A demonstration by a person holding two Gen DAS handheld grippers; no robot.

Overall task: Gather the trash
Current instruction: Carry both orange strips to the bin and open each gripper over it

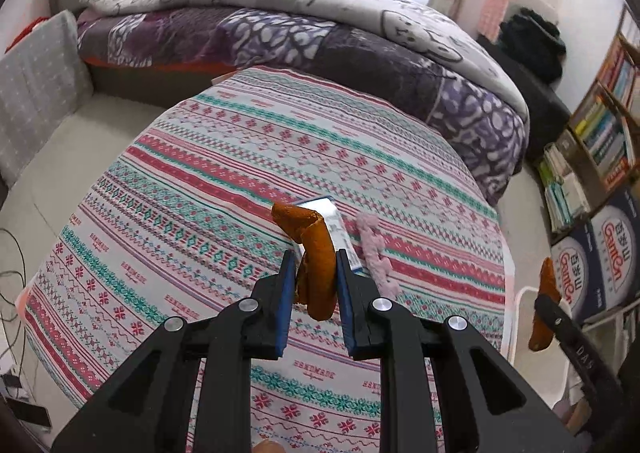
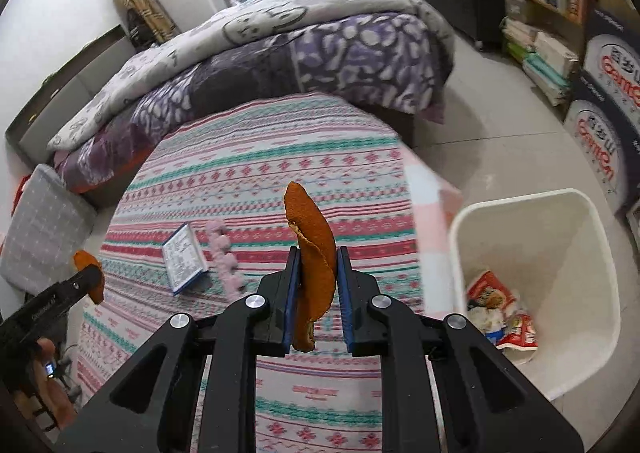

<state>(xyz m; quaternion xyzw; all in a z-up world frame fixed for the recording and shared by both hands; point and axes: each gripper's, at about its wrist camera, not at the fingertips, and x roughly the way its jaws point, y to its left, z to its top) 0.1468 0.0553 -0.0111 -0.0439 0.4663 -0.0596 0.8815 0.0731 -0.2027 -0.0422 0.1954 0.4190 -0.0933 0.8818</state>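
While each gripper clamps a strip of orange peel, the left peel (image 1: 316, 273) hangs between the closed fingers of the left gripper (image 1: 314, 259) above the patterned surface (image 1: 200, 181), and the right peel (image 2: 314, 253) stands pinched in the right gripper (image 2: 318, 255). Just beyond lie a small card (image 2: 184, 257) and a pink strip (image 2: 226, 257), near the surface's middle. Off its right edge stands a white bin (image 2: 560, 213) holding wrappers (image 2: 500, 313).
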